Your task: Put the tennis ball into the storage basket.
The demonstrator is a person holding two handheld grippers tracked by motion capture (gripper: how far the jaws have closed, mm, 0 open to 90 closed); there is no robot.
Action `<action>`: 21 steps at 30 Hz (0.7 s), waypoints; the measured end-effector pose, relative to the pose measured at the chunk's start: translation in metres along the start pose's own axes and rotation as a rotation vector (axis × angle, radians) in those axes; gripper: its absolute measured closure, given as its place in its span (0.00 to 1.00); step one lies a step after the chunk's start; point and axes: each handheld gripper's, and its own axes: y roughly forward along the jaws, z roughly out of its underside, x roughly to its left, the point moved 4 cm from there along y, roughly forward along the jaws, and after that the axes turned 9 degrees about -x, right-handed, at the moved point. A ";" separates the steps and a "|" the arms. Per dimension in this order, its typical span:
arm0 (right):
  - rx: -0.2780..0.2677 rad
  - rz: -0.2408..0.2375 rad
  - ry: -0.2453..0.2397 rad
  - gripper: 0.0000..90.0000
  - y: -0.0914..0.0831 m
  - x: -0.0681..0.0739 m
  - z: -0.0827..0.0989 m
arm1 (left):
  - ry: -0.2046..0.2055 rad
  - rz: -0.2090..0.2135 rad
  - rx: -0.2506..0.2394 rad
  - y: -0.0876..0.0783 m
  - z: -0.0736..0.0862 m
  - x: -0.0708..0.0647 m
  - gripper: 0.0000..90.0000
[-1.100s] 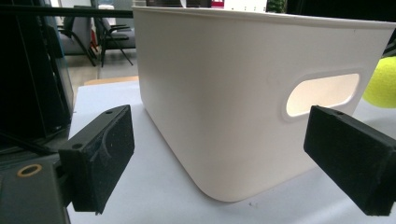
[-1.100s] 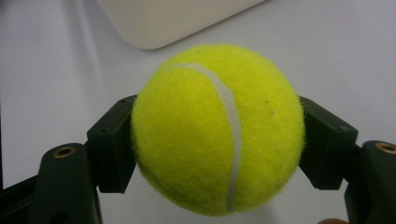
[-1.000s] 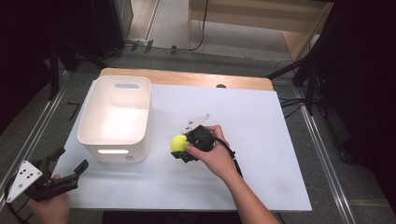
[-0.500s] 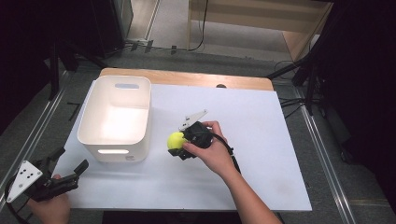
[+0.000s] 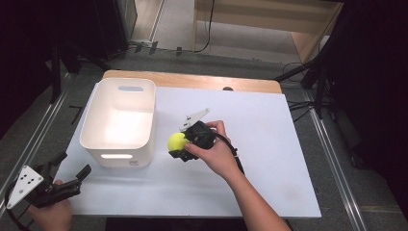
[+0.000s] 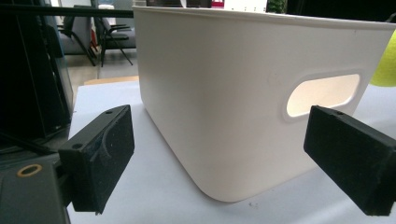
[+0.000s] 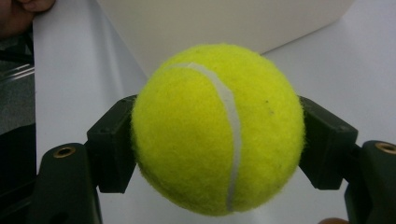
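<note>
Right gripper view: tennis ball (image 7: pixel 217 128) between right tongs (image 7: pixel 217 149).

Wooden cabinet (image 5: pixel 255 24) beyond table (image 5: pixel 269 159) far edge; black cables (image 5: pixel 308 103) on floor right of table.

A yellow tennis ball (image 7: pixel 218 128) sits clamped between the right gripper's (image 7: pixel 219 140) two black jaws. Behind it stands a white bin's wall (image 7: pixel 224 23) on the white table (image 7: pixel 355 70).
</note>
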 end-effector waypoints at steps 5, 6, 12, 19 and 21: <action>-0.004 0.000 -0.013 0.27 -0.001 0.000 -0.005 | -0.001 0.001 0.000 0.000 0.000 0.000 0.10; -0.004 -0.001 -0.013 0.27 -0.001 0.001 -0.006 | -0.004 0.001 -0.002 0.000 0.000 0.000 0.09; -0.009 -0.006 -0.019 0.27 -0.003 0.001 -0.011 | 0.000 -0.001 -0.001 0.000 0.000 0.000 0.10; -0.024 -0.017 -0.017 0.27 -0.004 -0.001 -0.017 | 0.001 -0.001 0.001 0.000 0.000 0.000 0.09; -0.026 -0.015 -0.015 0.27 -0.004 -0.001 -0.018 | 0.001 -0.001 0.000 0.000 0.000 0.000 0.09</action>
